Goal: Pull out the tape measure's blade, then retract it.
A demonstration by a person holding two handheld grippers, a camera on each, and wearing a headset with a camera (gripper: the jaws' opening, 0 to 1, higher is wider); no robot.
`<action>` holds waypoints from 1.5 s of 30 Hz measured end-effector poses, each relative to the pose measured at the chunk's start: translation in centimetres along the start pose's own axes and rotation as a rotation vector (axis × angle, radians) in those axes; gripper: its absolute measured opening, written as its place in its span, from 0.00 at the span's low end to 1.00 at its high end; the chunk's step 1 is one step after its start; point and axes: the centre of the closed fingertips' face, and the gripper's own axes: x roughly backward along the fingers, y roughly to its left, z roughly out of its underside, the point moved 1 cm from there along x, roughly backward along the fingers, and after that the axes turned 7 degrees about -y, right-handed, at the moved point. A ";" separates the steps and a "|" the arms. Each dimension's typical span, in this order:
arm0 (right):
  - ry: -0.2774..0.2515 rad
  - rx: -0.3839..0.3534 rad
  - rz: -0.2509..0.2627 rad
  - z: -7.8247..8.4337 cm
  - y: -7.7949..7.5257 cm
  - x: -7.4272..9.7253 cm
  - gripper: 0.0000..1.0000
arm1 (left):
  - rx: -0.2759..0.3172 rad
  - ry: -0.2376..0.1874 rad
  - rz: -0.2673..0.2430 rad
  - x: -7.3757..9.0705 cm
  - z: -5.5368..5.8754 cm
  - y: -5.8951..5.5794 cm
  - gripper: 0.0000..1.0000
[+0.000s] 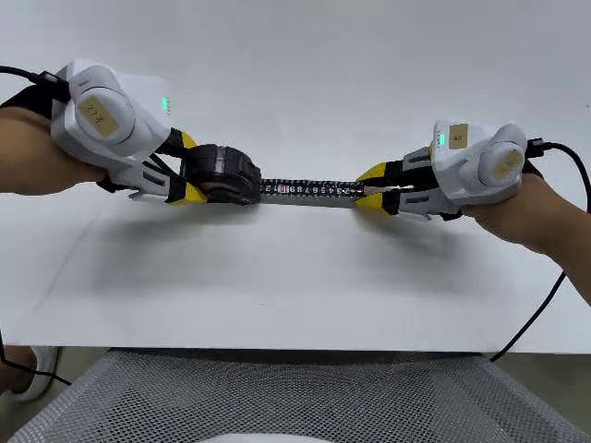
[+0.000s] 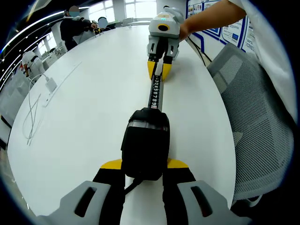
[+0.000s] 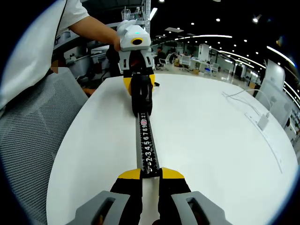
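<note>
The black tape measure case (image 1: 222,173) is clamped in my left gripper (image 1: 189,168), whose yellow-tipped jaws press its sides (image 2: 144,146). A short stretch of black blade with white numbers (image 1: 309,189) runs from the case to my right gripper (image 1: 374,189), which is shut on the blade's end (image 3: 149,169). The blade hangs just above the white table (image 1: 277,277), roughly level. In the left gripper view the right gripper (image 2: 159,70) sits at the blade's far end; in the right gripper view the left gripper (image 3: 138,86) holds the case (image 3: 141,96).
A grey mesh chair (image 1: 277,397) stands at the table's near edge. Black cables (image 1: 554,286) trail from the grippers. White cables and a small stand (image 2: 47,86) lie farther along the table, and people sit at its far end (image 2: 82,23).
</note>
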 end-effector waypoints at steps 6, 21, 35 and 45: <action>0.004 -0.003 0.001 0.2 -0.1 0.2 0.08 | 0.001 0.001 0.001 0.0 0.0 0.0 0.25; 0.018 0.003 -0.001 0.8 -0.3 1.2 0.08 | 0.002 0.000 0.002 0.0 -0.1 0.0 0.25; 0.046 -0.004 0.004 1.9 -0.6 2.6 0.08 | 0.001 0.004 0.003 0.0 -0.2 0.0 0.26; 0.066 -0.010 0.001 2.6 -0.6 3.5 0.08 | -0.003 0.006 0.005 -0.1 -0.2 0.0 0.26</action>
